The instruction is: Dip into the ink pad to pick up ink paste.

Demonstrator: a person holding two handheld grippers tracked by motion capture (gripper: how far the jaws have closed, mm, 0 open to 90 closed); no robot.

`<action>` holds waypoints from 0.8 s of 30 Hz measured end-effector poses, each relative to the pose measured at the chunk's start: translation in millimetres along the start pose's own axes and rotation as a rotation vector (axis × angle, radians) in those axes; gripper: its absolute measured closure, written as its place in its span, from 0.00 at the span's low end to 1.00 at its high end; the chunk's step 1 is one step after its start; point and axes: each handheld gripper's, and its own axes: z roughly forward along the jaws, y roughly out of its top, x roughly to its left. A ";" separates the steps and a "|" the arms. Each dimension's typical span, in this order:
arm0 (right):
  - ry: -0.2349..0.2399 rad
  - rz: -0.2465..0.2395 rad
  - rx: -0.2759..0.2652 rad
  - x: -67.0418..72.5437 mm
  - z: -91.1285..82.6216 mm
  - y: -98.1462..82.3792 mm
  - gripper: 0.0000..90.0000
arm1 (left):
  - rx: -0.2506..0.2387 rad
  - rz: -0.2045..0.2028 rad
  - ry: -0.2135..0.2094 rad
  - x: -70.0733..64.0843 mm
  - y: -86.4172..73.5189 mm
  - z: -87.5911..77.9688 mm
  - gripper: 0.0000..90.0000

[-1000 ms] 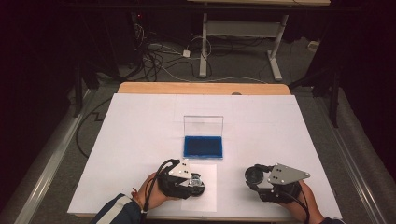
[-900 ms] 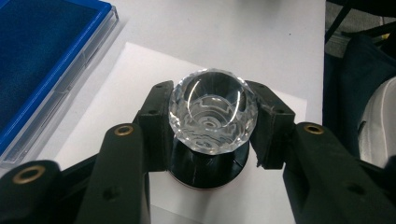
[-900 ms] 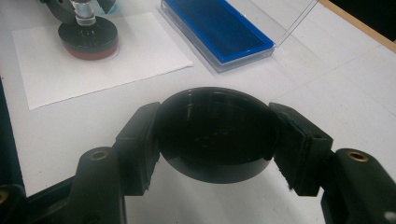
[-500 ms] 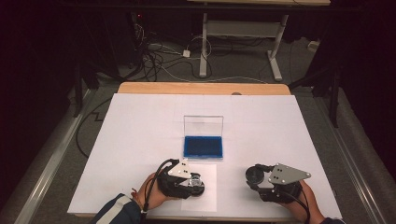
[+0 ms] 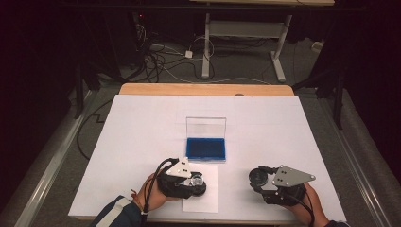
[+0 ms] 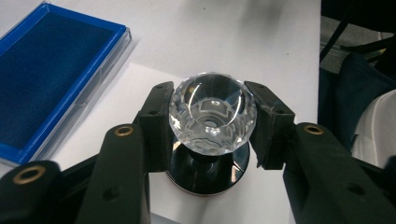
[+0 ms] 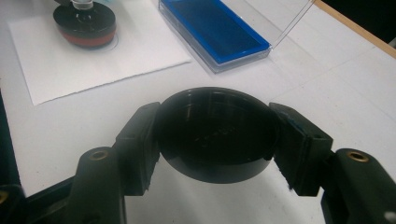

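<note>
A round stamp with a clear faceted knob (image 6: 212, 112) and a black base (image 6: 208, 172) stands on a white paper sheet (image 5: 203, 198). My left gripper (image 6: 212, 122) is shut on the knob, one jaw on each side. In the high view that gripper (image 5: 194, 182) is near the table's front, left of centre. My right gripper (image 7: 215, 135) is shut on a black round cap (image 7: 215, 133), held just above the table at the front right (image 5: 259, 177). The stamp's base with its red band (image 7: 85, 23) also appears at the top left of the right gripper view.
An open ink pad case with a blue pad (image 5: 205, 147) and an upright clear lid (image 5: 205, 126) sits mid-table, just behind the paper. The white tabletop (image 5: 142, 123) ends in a wooden strip (image 5: 203, 90) at the far edge. Cables lie on the floor beyond.
</note>
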 end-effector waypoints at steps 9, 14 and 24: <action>0.000 -0.001 0.002 0.5 0.4 0.4 0.42 | -0.028 0.005 0.007 0.3 5.2 -4.5 0.60; -0.001 0.001 0.000 0.4 0.3 0.6 0.42 | -0.060 0.007 0.015 1.4 9.2 -12.0 0.60; 0.000 0.001 -0.002 0.2 0.9 0.8 0.42 | -0.130 -0.016 0.044 7.0 13.6 -27.7 0.60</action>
